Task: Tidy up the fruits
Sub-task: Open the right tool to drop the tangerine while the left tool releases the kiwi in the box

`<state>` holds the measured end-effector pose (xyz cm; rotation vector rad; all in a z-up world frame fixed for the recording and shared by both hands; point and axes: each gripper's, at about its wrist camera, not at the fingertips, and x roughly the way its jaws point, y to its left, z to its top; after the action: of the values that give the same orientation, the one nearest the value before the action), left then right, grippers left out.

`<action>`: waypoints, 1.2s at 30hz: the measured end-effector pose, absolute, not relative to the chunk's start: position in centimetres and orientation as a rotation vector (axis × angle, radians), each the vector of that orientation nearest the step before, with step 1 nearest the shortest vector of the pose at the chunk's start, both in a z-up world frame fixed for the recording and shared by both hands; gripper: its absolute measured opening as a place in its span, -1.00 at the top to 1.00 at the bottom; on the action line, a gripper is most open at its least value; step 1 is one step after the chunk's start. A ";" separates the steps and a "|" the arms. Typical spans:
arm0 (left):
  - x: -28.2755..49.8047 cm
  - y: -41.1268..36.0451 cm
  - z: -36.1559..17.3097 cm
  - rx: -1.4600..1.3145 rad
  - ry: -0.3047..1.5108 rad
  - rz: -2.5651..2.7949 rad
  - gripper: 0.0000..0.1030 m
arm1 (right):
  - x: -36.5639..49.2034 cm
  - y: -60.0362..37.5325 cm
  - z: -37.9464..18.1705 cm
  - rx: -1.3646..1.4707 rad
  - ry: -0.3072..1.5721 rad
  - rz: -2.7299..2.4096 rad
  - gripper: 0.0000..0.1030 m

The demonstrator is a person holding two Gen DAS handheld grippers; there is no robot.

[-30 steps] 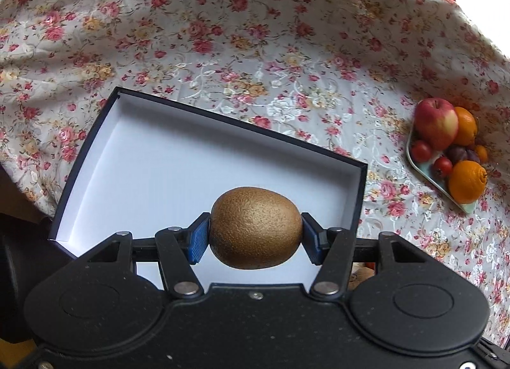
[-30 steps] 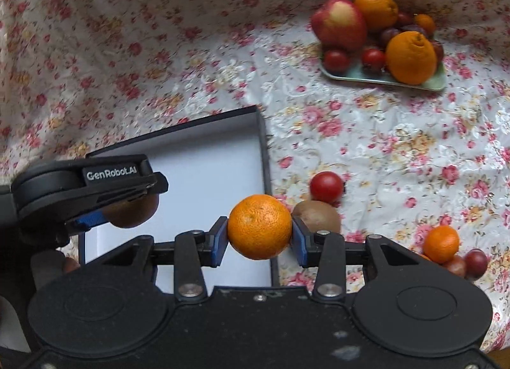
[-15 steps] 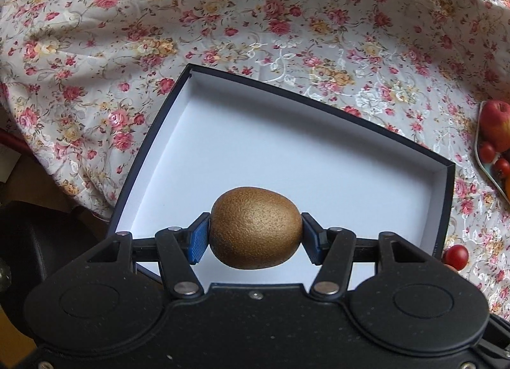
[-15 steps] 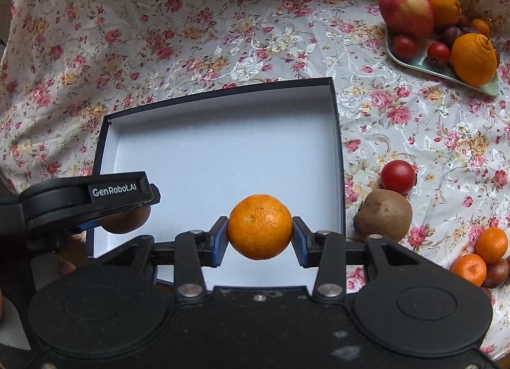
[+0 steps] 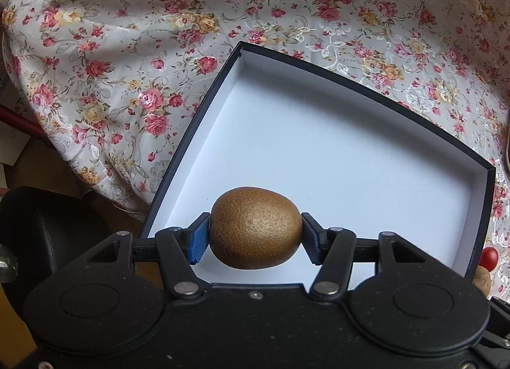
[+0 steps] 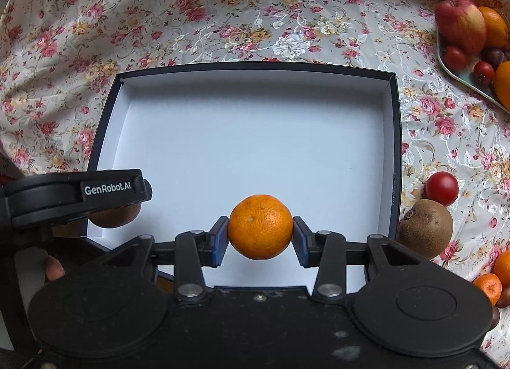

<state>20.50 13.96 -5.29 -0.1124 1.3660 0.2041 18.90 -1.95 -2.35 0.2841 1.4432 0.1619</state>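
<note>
A dark-rimmed box with a bare white floor (image 5: 334, 145) (image 6: 248, 133) lies on the floral cloth. My left gripper (image 5: 256, 236) is shut on a brown kiwi (image 5: 256, 228), held over the box's near left part. In the right wrist view that gripper (image 6: 76, 193) shows at the left edge with the kiwi (image 6: 114, 217) under it. My right gripper (image 6: 260, 238) is shut on an orange mandarin (image 6: 260, 231), above the box's near middle.
Right of the box lie a second kiwi (image 6: 425, 228), a red tomato (image 6: 442, 188) and mandarins (image 6: 487, 286). A pale green plate (image 6: 468, 77) at the far right holds an apple (image 6: 460, 23), oranges and small red fruit. The cloth drops off the table edge at left (image 5: 105, 174).
Both grippers have swung left with their fruit, from beside the box's right edge to over it. The fruit plate has slid out toward the right edge of both views.
</note>
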 end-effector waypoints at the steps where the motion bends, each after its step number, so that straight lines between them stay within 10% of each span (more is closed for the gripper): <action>1: 20.6 14.2 -5.3 -0.116 1.369 0.205 -0.20 | 19.0 -1.8 -2.4 0.278 1.448 0.170 0.14; 36: 21.9 15.7 -3.2 -0.054 1.341 0.239 -0.18 | 19.3 0.4 -1.1 0.146 1.419 0.281 0.14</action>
<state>21.86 15.68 -3.25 -0.0541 1.3411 0.2390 19.25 0.39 -1.07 0.1462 1.4188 0.2809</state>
